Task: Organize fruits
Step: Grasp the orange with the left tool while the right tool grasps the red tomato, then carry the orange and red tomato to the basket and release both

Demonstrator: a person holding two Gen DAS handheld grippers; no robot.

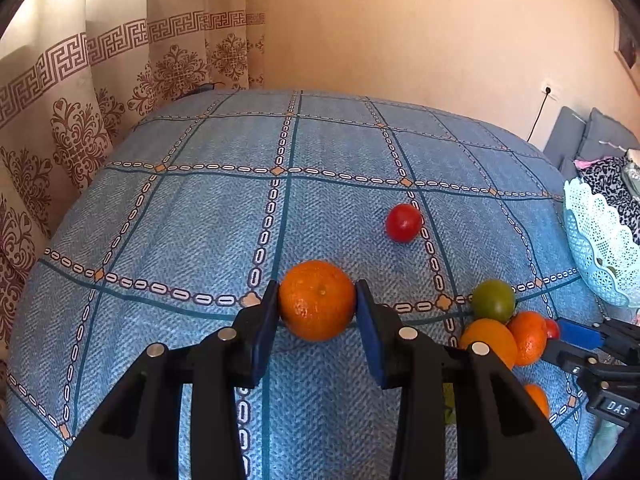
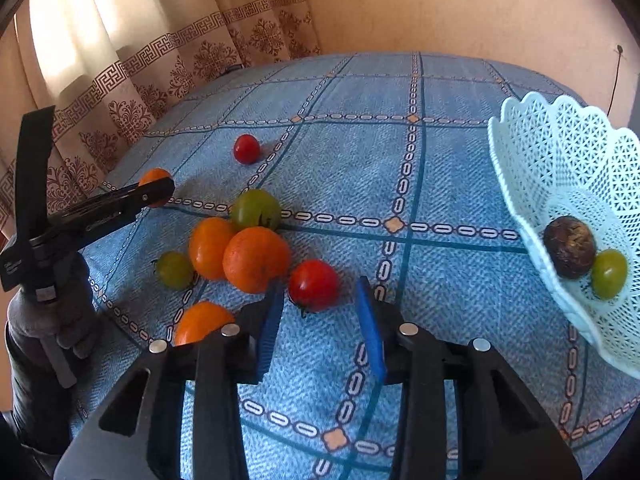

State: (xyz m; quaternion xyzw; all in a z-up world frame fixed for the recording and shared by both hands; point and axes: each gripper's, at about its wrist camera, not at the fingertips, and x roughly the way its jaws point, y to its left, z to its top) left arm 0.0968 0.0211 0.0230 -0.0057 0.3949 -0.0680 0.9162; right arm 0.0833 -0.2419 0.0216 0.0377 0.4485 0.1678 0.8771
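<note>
On the blue cloth (image 1: 200, 220), left gripper (image 1: 317, 300) clamping an orange (image 1: 316, 300); right gripper (image 2: 320, 312) narrowly parted, red tomato (image 2: 314, 285) seemingly unpinched.

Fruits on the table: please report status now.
Left gripper shut on orange. Right gripper open around red tomato. Basket path clear.

Left gripper (image 1: 317, 300): black plastic frame, blue ribbed pads on the jaws, round silver pins at the pivots. Right gripper (image 2: 320, 304): same build, with white lettering on its body where the left wrist view catches it. Hand (image 2: 52, 312) on the left gripper's handle wears a grey glove.
</note>
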